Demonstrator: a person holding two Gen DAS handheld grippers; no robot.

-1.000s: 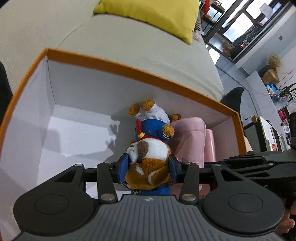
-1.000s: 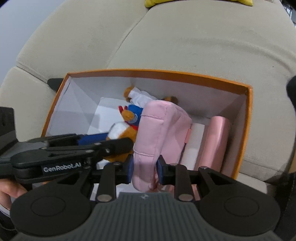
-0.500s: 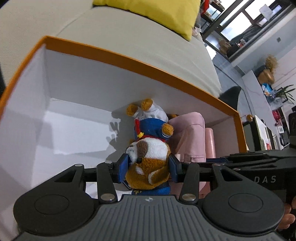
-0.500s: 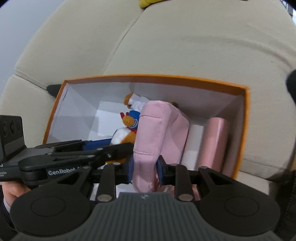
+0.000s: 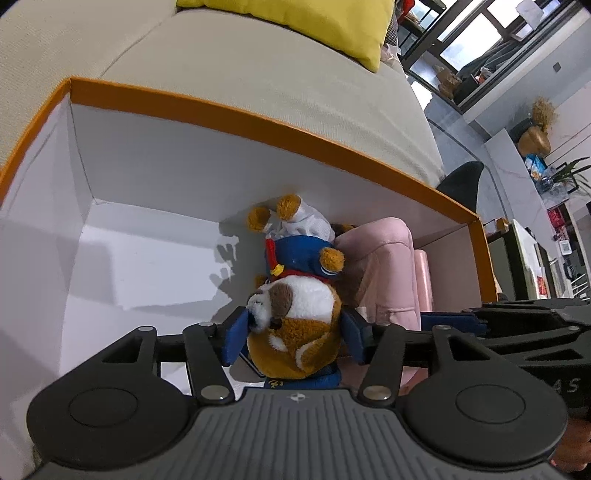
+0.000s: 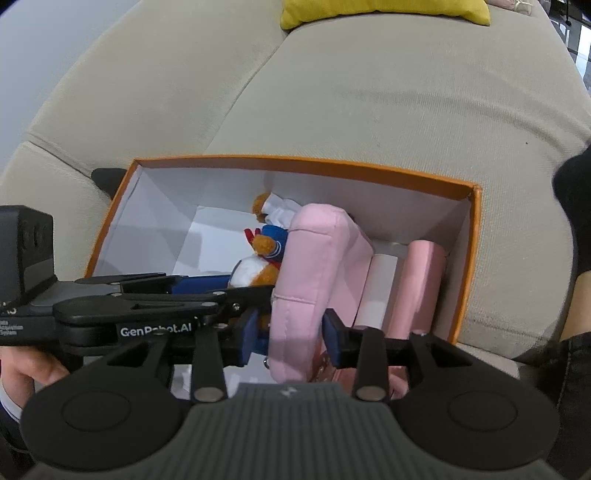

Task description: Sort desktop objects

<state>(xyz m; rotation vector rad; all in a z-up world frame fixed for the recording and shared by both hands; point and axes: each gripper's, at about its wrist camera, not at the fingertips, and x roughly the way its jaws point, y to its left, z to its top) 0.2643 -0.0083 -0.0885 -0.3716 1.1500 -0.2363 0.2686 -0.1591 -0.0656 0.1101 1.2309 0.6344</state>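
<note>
The supporting surface is a beige fabric sofa [image 6: 388, 110], with seat cushions divided by visible seams. An open box [image 6: 463, 258], orange on its rim and outside and white inside, sits directly on the seat cushion. A yellow pillow [image 5: 295, 22] lies on the sofa further back, well apart from the box. A dark object [image 6: 107, 179] rests on the cushion against the box's far left corner; it cannot be identified. The sofa fabric appears clean apart from a few small dark specks.
</note>
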